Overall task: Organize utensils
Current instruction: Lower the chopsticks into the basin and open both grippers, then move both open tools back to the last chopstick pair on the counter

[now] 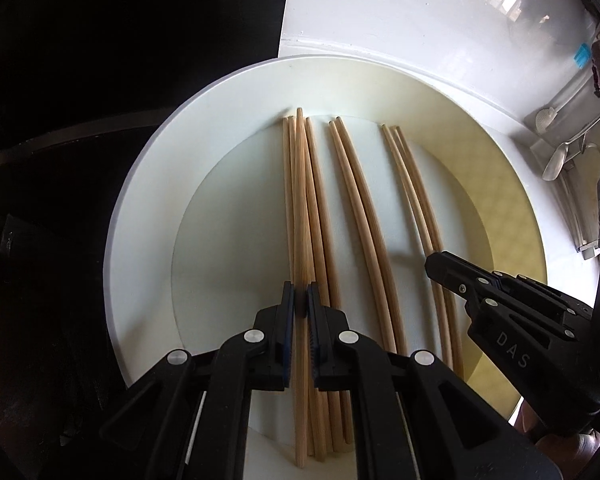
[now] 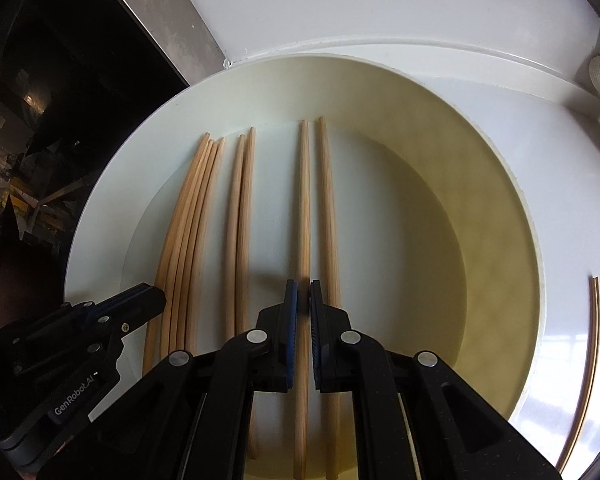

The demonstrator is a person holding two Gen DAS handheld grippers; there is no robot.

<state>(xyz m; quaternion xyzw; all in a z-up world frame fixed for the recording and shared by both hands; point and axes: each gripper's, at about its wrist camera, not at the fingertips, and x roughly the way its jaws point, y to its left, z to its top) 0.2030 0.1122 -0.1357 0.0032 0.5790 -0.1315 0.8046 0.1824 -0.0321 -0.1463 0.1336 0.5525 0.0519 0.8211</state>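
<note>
Slender, round, pale wooden chopsticks [image 1: 354, 208] lie side by side, lengthwise, in a shallow white plastic tray [image 1: 148, 184] with a yellowed right wall, set on a glossy white tabletop [image 1: 400, 12]; they sit in loose groups, a tight bundle at left, a pair in the middle, a pair at right. Judged from their look, each stick is light, stiff and smooth, apt to roll or pivot when pinched off-centre, so a hold near mid-length, across the grain, should carry it level; the tapered far tips offer less purchase. The left tongs [image 1: 300, 300] point steeply down over the left bundle, pressed together on a single chopstick [image 1: 299, 200]; the right tongs [image 2: 303, 300] pitch likewise over the right pair, pinching one stick [image 2: 305, 200] between blue pads [image 2: 291, 300].
</note>
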